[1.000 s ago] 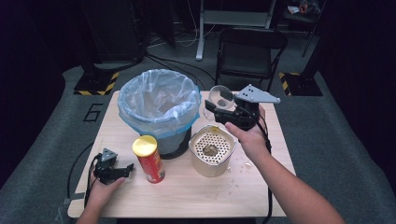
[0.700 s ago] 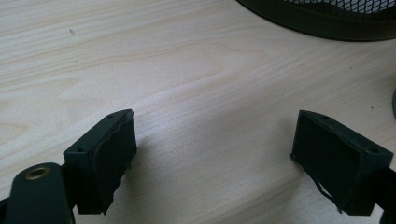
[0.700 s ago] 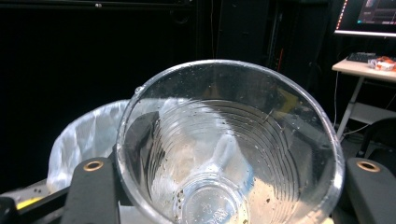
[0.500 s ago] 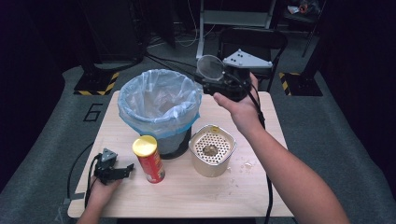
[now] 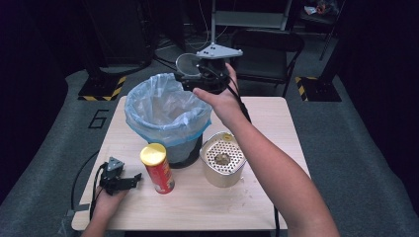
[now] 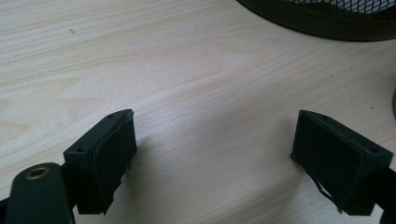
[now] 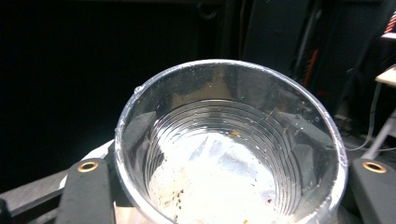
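Over the far rim of a black bin lined with pale blue plastic (image 5: 165, 111), the right gripper (image 5: 190, 78) holds a clear plastic cup (image 5: 187, 62) while the left gripper (image 5: 118, 178) rests on the light wooden table (image 5: 276, 128) beside a red, yellow-lidded crisp tube (image 5: 157, 168).

Two black handheld grippers, bare forearms, no sleeves.
Left gripper (image 6: 215, 163) has chunky black pads (image 6: 109, 161) and a brass rivet at 8 o'clock; right gripper (image 5: 185, 79) carries a grey three-cornered plate (image 5: 219, 51) and a black cable (image 5: 243, 106).
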Tool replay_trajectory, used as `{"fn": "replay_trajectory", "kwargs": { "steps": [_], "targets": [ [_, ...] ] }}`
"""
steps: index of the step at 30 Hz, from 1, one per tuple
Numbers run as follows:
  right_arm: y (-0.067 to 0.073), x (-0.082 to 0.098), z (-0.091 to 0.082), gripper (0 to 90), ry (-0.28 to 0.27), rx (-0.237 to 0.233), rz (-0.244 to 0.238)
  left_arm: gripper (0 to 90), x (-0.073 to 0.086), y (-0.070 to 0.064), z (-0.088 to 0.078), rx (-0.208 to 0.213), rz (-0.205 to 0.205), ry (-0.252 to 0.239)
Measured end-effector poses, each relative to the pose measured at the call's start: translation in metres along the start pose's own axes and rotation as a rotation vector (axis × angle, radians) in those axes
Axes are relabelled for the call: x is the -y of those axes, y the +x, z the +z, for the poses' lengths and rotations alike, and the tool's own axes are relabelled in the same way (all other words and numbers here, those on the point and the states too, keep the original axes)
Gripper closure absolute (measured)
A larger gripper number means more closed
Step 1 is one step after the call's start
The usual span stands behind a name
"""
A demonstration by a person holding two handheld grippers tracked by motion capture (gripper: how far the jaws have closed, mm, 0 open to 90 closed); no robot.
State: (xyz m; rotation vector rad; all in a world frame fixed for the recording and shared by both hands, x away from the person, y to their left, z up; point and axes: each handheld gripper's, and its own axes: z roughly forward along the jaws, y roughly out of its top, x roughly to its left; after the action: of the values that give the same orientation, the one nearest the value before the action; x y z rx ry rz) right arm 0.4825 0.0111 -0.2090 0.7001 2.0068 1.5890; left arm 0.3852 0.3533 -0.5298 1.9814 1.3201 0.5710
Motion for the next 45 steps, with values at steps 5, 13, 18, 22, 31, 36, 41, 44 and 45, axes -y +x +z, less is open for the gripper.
{"fn": "replay_trajectory", "kwargs": {
  "steps": [5,13,18,22,31,36,41,44,45],
  "targets": [
    [0.008,0.004,0.019,30.0,0.043,-0.02,0.005,13.2,0.0,0.0,0.0,0.001,0.006,0.004],
    [0.021,0.014,0.047,28.4,0.109,-0.075,0.012,13.3,0.0,0.0,0.0,-0.001,-0.001,-0.001],
    [0.03,0.017,0.058,21.3,0.155,-0.075,0.019,13.3,0.0,0.0,0.0,-0.001,-0.001,-0.001],
    [0.037,0.018,0.06,14.4,0.164,-0.083,0.008,13.3,0.0,0.0,0.0,-0.001,-0.002,-0.002],
    [0.033,0.02,0.052,14.1,0.156,-0.083,0.015,13.3,0.0,0.0,0.0,-0.001,-0.002,-0.001],
    [0.026,0.022,0.037,14.8,0.135,-0.083,0.017,13.4,0.0,-0.001,0.0,0.0,-0.015,-0.006],
    [0.021,0.027,0.017,21.4,0.125,-0.063,0.017,13.7,0.001,-0.003,0.0,-0.013,-0.017,-0.009],
    [0.019,0.031,0.006,24.5,0.106,-0.07,0.005,13.8,0.001,-0.003,-0.001,-0.016,-0.018,-0.003],
    [0.018,0.032,0.003,25.1,0.102,-0.074,0.003,13.7,0.0,-0.003,-0.001,-0.014,-0.02,-0.001]
  ]
}}
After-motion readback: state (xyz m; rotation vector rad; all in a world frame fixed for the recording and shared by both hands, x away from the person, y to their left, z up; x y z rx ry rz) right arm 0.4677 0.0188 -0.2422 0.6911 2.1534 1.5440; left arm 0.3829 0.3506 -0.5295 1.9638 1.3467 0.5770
